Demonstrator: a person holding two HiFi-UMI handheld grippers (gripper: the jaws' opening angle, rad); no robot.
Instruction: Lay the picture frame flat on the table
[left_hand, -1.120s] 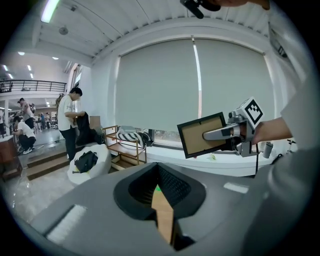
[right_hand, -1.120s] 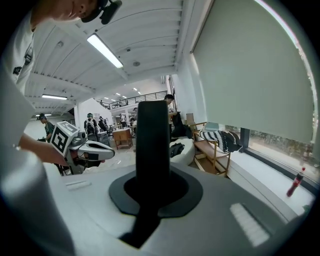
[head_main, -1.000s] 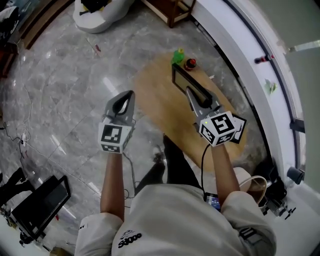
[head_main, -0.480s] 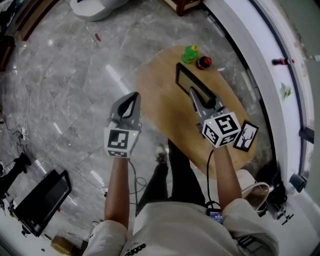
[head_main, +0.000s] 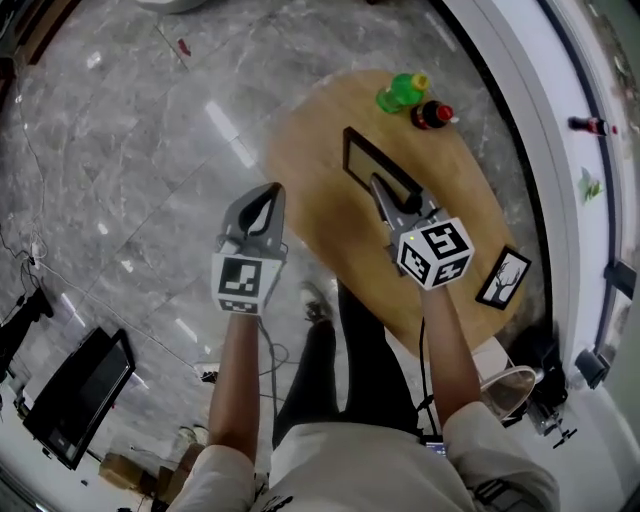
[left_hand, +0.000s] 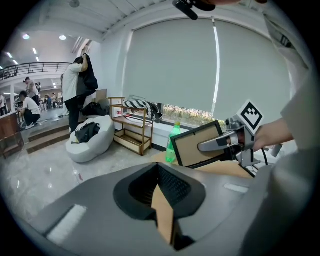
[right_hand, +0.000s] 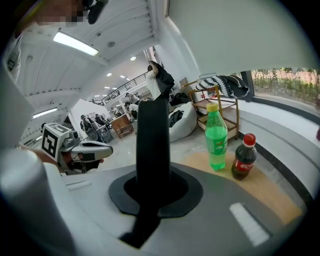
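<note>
My right gripper (head_main: 385, 195) is shut on one edge of the black picture frame (head_main: 372, 162), which it holds tilted above the oval wooden table (head_main: 320, 215). In the left gripper view the frame (left_hand: 196, 145) shows a tan face with a black border. The right gripper view shows only its dark edge (right_hand: 152, 145) rising between the jaws. Whether the frame touches the table I cannot tell. My left gripper (head_main: 268, 192) hangs over the floor just left of the table, its tips together and nothing in them.
A green bottle (head_main: 400, 93) and a cola bottle (head_main: 433, 114) stand at the table's far end. A small tree picture (head_main: 503, 277) lies at its near right edge. A white curved ledge (head_main: 560, 150) runs along the right. A black case (head_main: 75, 400) sits on the floor.
Both grippers have come down, the right one carrying the frame lower over the table. Neither grip has changed.
</note>
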